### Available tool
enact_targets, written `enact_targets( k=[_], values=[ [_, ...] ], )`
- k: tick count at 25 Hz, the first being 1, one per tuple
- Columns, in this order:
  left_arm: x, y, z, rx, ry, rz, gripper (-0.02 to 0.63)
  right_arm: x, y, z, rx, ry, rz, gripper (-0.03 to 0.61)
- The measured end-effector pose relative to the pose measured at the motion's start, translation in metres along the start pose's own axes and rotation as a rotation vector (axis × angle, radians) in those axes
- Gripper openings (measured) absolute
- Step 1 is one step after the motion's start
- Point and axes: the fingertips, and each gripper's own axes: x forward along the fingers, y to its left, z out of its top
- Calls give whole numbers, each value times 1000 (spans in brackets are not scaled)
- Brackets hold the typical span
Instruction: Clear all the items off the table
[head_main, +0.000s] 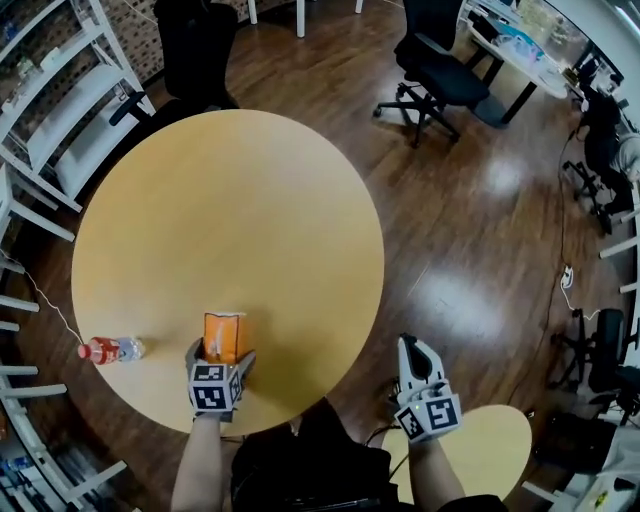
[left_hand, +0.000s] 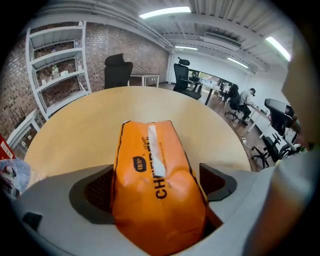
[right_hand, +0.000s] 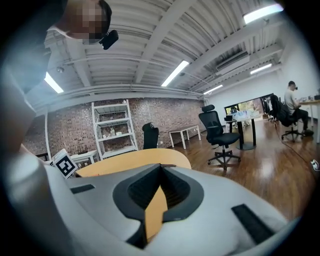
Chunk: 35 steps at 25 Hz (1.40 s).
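Left claw (head_main: 221, 355) wide open (not squeezing) around orange pack (left_hand: 150, 165).

A dark wooden floor (head_main: 450, 230) spreads to the far and right sides. A black office chair (head_main: 435, 70) stands at far right beside a white desk (head_main: 520, 50), and another black chair (head_main: 195, 50) at far left. White shelving (head_main: 60, 120) lines the left. A smaller round top (head_main: 490, 445) sits near right. Strip lights (left_hand: 165, 12) hang above a brick wall (left_hand: 145, 55).
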Motion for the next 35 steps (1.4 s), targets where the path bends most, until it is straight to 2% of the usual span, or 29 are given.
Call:
enact_targets(
  k=[5,9,12,13,15,19,23,26,31,35],
  values=[
    [10,5,-8,-23,23,15,520,10,-1,-21,32,48,19,5],
    [11,6,-11,-20,36,17,517,14,-6,-24,15,67,14,5],
    [10,9,-8,-40,11,5,490,15,-12,-24,8,70,-4,5],
    [6,8,-2,-62,-26,-15,464,15,-14,-23,1,67,-6,5],
    [-8,4,16,-99,-132,-54,457,13,-18,-15,-17,50,-14,5],
    [-39,-2,53,-66,-276,-69,454,3,-29,7,-48,-8,-56,5],
    [-76,-3,94,-92,-406,-141,454,-11,-26,44,-84,-113,-93,5],
    [-103,-5,117,-69,-488,-199,453,-28,-21,59,-74,-177,-153,5],
    [-151,-10,130,-1,-595,-310,451,-73,11,68,-96,-237,-220,5],
    [-190,-24,138,47,-685,-466,450,-122,35,75,-111,-290,-316,5]
  ],
)
